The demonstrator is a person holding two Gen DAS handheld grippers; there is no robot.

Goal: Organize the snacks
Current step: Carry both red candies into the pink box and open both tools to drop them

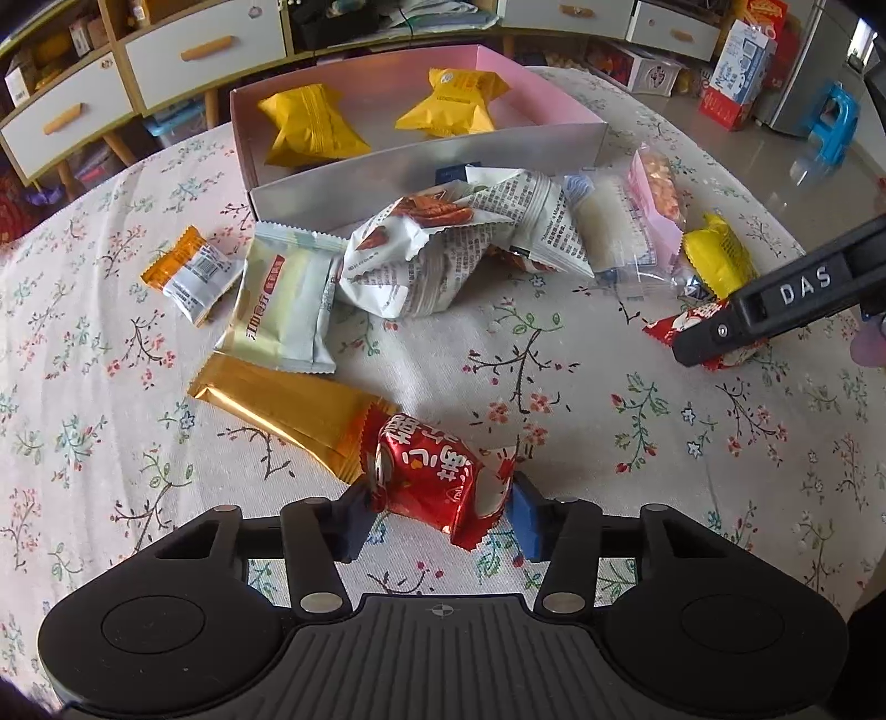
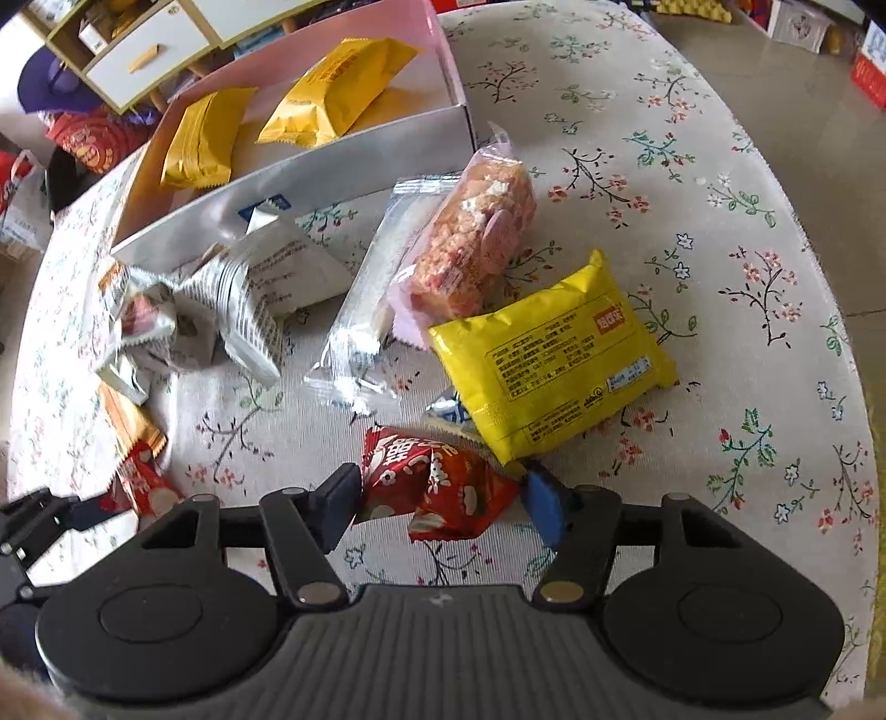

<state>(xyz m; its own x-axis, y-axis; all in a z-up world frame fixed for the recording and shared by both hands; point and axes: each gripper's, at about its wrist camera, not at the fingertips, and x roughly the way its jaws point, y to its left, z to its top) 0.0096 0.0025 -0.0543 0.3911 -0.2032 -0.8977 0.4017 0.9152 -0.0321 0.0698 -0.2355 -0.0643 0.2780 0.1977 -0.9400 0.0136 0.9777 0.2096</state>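
Observation:
My left gripper is shut on a red foil snack low over the flowered tablecloth. My right gripper is shut on another red snack packet; it also shows at the right of the left wrist view. A pink-and-white box stands at the back with two yellow packets inside. Loose snacks lie in front of it: a gold wrapper, a pale green packet, a small orange packet, a crumpled newsprint bag, a clear bar, a pink crispy bar and a yellow packet.
The table's curved edge runs along the right, with bare floor beyond. White drawers and shelves stand behind the box. A blue stool and cartons sit on the floor at the far right. The left gripper shows at the lower left of the right wrist view.

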